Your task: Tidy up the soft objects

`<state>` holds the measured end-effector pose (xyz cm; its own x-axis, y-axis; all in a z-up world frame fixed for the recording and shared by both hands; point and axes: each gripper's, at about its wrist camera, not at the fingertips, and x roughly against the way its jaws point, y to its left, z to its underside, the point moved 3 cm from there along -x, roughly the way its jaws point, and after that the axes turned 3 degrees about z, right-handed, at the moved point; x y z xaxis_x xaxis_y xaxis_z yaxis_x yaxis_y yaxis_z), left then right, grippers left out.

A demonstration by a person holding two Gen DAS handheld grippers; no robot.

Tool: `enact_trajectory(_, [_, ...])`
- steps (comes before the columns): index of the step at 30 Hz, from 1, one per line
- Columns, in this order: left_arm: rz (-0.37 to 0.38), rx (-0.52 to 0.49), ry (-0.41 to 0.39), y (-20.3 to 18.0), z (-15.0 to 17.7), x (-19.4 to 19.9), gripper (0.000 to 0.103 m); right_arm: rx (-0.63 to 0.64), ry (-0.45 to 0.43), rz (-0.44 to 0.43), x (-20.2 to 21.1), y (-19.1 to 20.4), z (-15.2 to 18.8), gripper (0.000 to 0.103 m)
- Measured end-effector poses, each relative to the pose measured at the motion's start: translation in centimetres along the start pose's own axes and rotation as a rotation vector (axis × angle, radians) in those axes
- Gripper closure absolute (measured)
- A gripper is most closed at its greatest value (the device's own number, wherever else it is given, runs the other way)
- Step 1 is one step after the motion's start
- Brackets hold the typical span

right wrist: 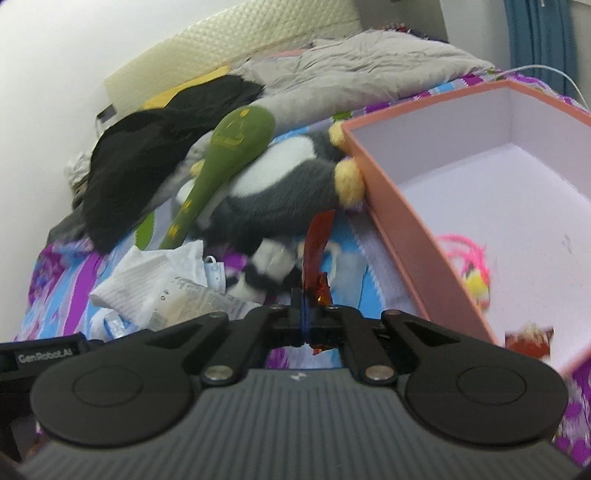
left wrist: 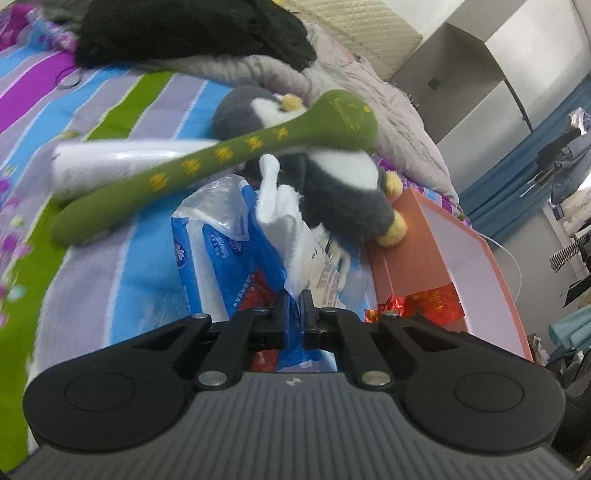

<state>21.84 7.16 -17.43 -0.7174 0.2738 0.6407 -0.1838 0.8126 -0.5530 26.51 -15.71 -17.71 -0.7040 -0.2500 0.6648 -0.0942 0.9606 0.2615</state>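
Observation:
In the left wrist view my left gripper (left wrist: 293, 297) is shut on a white soft cloth (left wrist: 279, 210) that stands up from the jaws, above a blue tissue pack (left wrist: 221, 258). In the right wrist view my right gripper (right wrist: 304, 297) is shut on a red foil wrapper (right wrist: 317, 243), just left of the open pink box (right wrist: 402, 229). A grey and white penguin plush (left wrist: 343, 192) (right wrist: 280, 184) lies against the pink box (left wrist: 406, 266). Across the plush rests a green plush mallet (left wrist: 221, 155) (right wrist: 229, 144).
All this lies on a striped bedspread (left wrist: 92, 99). A black garment (left wrist: 184, 33) (right wrist: 147, 158) and a grey quilt (left wrist: 351, 85) (right wrist: 369, 62) are piled behind. The box holds a pink stringy toy (right wrist: 469, 262) and red wrappers (right wrist: 528, 339). Crumpled white paper (right wrist: 155, 284) lies left of my right gripper.

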Motion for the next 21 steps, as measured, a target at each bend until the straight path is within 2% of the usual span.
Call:
enact_trajectory(7, [-0.039, 0.044, 0.022, 2.6, 4.2, 3.9, 0.097, 0.031, 0.067, -0.037, 2.3, 0.8, 3.3, 0.099])
enact_trajectory(11, [-0.075, 0.064, 0.059, 4.3, 5.7, 4.9, 0.095, 0.045, 0.135, -0.035, 2.2, 0.9, 4.9, 0.099])
enact_trajectory(13, [-0.092, 0.067, 0.064, 5.0, 6.1, 5.4, 0.092, 0.049, 0.147, -0.036, 2.4, 1.0, 5.4, 0.099])
enact_trajectory(15, [-0.09, 0.072, 0.062, 5.4, 6.4, 6.1, 0.081, 0.057, 0.146, -0.037, 2.8, 1.0, 5.7, 0.099])
enact_trajectory(17, [-0.091, 0.067, 0.046, 5.6, 6.5, 6.8, 0.075, 0.062, 0.144, -0.04, 3.2, 0.9, 5.8, 0.099])
enact_trajectory(21, [-0.095, 0.043, 0.023, 5.5, 6.4, 7.8, 0.072, 0.066, 0.144, -0.041, 3.3, 0.8, 5.6, 0.099])
